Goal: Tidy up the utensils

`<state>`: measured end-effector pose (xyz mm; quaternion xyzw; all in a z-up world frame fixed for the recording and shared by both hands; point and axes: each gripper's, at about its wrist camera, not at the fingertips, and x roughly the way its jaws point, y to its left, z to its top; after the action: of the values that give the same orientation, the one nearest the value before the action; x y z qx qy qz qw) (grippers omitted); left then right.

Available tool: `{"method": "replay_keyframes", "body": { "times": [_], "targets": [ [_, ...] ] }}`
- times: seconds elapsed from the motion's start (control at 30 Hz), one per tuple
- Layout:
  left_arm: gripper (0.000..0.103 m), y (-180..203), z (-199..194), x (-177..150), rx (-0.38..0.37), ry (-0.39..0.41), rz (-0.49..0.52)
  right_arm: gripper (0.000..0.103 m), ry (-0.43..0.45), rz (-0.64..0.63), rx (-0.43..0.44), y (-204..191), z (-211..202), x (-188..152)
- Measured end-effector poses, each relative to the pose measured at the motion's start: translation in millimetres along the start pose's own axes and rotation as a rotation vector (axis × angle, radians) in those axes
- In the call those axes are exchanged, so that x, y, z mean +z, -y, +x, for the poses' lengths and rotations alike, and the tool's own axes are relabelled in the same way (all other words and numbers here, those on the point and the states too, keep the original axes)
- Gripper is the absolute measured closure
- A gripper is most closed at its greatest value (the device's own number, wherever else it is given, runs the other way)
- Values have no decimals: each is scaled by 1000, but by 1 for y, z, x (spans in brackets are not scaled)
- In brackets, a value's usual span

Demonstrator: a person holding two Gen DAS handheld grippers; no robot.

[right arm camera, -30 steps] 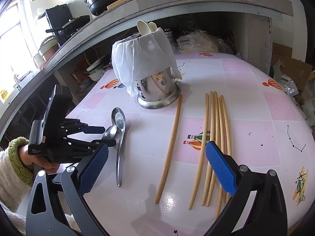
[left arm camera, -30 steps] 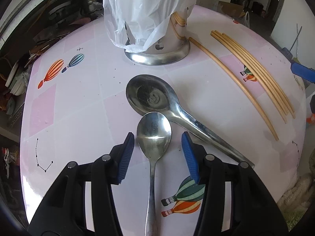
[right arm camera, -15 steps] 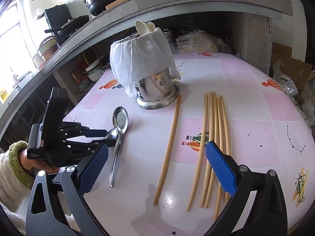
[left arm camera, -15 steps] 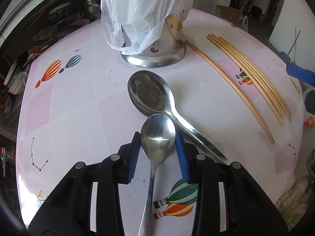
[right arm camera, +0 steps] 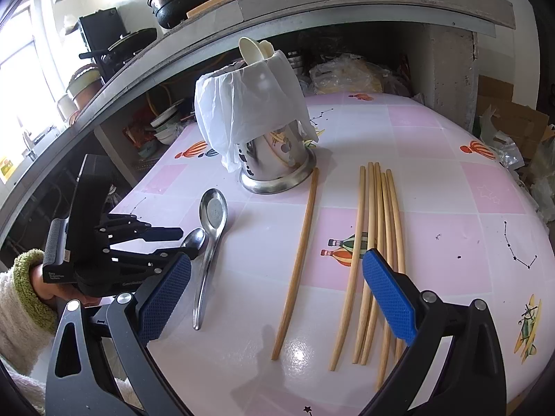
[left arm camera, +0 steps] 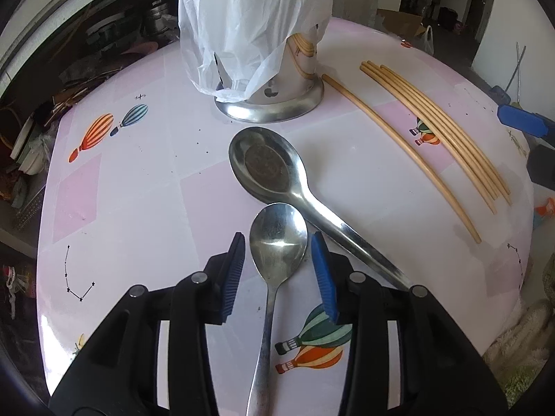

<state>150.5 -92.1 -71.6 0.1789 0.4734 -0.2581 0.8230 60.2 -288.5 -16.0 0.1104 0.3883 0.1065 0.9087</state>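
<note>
Left gripper point(left arm camera: 277, 263) angled steeply down at the table point(left arm camera: 138, 180), jaws straddling the bowl of the small spoon point(left arm camera: 277, 239) with a sliver of daylight on each side, blue pads not pressing; jaws just eased apart again after a brief squeeze, spoon between them and lying flat on the pink patterned top, handle running back under the gripper body. Just beyond, bowl-up and slanted, the large spoon point(left arm camera: 267, 170), its handle passing under the right-hand finger of that gripper, its bowl close to the small spoon's tip. Farther back, near the table's far side, the steel utensil holder point(left arm camera: 277, 100) standing upright, draped with a white plastic bag point(left arm camera: 249, 17), pale spoons point(right arm camera: 255, 50) poking out of the top in the right wrist view. To the right of the holder, a single chopstick point(left arm camera: 399, 156) lying apart, one end almost at the holder's base, then a loose bundle of chopsticks point(left arm camera: 437, 128) side by side across a balloon print. Right gripper point(right arm camera: 277, 298) held above the near edge of the table, jaws spread wide, nothing between the pads, hanging over the near ends of the chopsticks. Fuzzy cream sleeve with a green cuff point(right arm camera: 24, 277) on the arm behind the left gripper.
</note>
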Motion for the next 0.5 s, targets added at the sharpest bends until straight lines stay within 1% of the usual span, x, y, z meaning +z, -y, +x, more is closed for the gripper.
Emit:
{"method": "replay_keyframes", "body": {
  "times": [0.13,0.23,0.3,0.4,0.5],
  "targets": [
    [62,2,-9,-7,2,-15,24,7,2,2,2,0,0,0],
    [63,3,-12,-14,5,-47,44,7,0,3,5,0,1,0],
    [71,3,-12,-17,6,-66,56,7,0,3,7,0,1,0],
    [78,2,-7,-18,4,-107,68,7,1,4,9,0,0,-1],
    [80,0,-4,-15,-18,-144,78,7,4,4,8,0,0,-1]
  ]
}}
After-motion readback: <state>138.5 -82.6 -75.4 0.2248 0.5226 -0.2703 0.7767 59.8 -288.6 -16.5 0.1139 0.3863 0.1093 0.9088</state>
